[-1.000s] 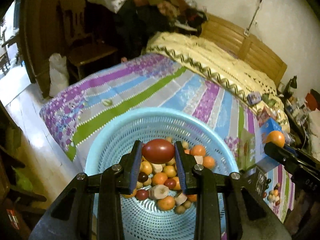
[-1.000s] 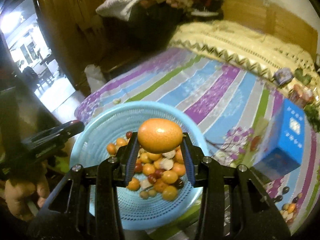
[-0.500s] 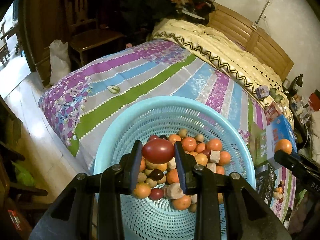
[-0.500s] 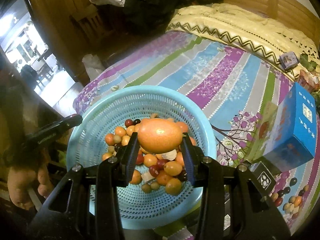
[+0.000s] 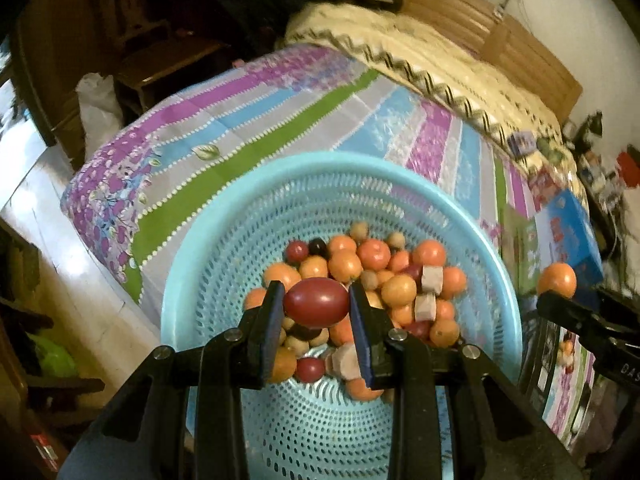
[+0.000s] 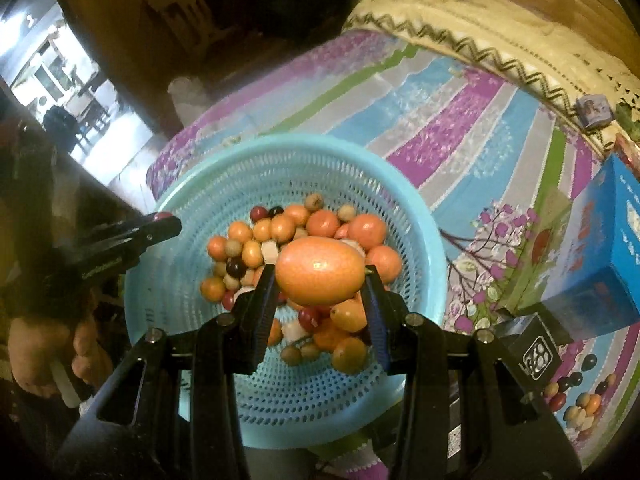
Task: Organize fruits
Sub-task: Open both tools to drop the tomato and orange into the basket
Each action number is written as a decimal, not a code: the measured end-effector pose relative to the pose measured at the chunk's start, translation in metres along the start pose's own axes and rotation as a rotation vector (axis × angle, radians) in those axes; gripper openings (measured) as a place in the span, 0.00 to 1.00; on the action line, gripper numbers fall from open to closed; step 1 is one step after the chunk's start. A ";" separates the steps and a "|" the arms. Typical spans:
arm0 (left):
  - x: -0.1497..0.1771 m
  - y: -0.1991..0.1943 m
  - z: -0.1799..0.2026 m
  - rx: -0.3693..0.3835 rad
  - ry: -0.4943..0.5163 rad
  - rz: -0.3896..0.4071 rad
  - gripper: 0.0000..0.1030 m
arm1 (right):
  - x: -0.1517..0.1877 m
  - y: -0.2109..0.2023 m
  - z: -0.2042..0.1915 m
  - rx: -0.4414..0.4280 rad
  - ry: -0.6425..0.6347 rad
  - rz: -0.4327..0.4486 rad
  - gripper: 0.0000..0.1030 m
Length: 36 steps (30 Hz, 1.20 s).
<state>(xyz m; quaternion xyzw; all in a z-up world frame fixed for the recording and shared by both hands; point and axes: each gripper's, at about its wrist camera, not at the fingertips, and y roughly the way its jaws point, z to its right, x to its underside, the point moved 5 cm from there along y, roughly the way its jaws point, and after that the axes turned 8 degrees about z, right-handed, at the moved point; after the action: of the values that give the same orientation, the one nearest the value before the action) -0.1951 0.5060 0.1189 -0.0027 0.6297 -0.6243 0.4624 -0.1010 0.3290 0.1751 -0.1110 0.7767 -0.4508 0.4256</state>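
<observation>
- Left gripper [image 5: 316, 306]: jaws closed narrow on a dark red oval fruit [image 5: 316, 307], pinched end to end, held above the near-centre of the blue basket [image 5: 400, 176]; judged a carry-to-drop posture, w/ the fruit clear of the heap beneath
- Right gripper [image 6: 320, 276]: jaws set wider, clamped on a larger orange oval fruit [image 6: 320, 271], likewise held lengthwise over the basket [image 6: 424, 216]; same purpose inferred
- Both fruits are gripped across the long axis at the fingertips, so a release would let them fall straight into the pile
- Fruit heap [image 5: 372, 280] is noted in the basket centre: orange, red and dark rounds plus pale cut pieces; approx. one layer deep, basket walls bare above it
- Basket is seated on the striped bedsheet [image 5: 280, 120], near the bed's near-left corner; a tip risk off that edge is judged possible
- Obstructions: each gripper is seen beside the other at the basket sides; a clash is judged possible if both are lowered together
- Blue box [image 6: 600, 248] stands right of the basket, apart from it; a black box [image 6: 532, 340] lies just near of that
- Loose small fruits [image 6: 580, 396] remain on the sheet at near right, not yet gathered
- Cream blanket [image 6: 500, 36] lies across the far bed; no bearing on the drop
</observation>
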 end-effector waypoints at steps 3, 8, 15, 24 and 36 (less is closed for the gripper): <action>0.002 0.001 0.002 -0.004 0.019 -0.009 0.32 | 0.003 0.004 0.001 -0.006 -0.004 -0.020 0.41; 0.002 0.004 0.002 -0.007 0.020 -0.013 0.32 | 0.007 0.006 0.002 -0.012 -0.002 -0.027 0.41; 0.003 0.009 0.000 -0.013 0.023 -0.025 0.32 | 0.008 0.010 0.003 -0.018 -0.001 -0.034 0.42; 0.012 0.020 0.005 0.008 0.044 -0.087 0.32 | 0.014 0.018 0.006 -0.027 0.000 -0.061 0.42; 0.022 0.031 0.005 0.008 0.029 -0.142 0.60 | 0.014 0.018 0.008 -0.021 0.015 -0.053 0.67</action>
<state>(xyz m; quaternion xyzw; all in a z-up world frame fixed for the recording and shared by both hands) -0.1872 0.4960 0.0831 -0.0363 0.6321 -0.6580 0.4076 -0.0997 0.3263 0.1511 -0.1327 0.7813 -0.4547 0.4065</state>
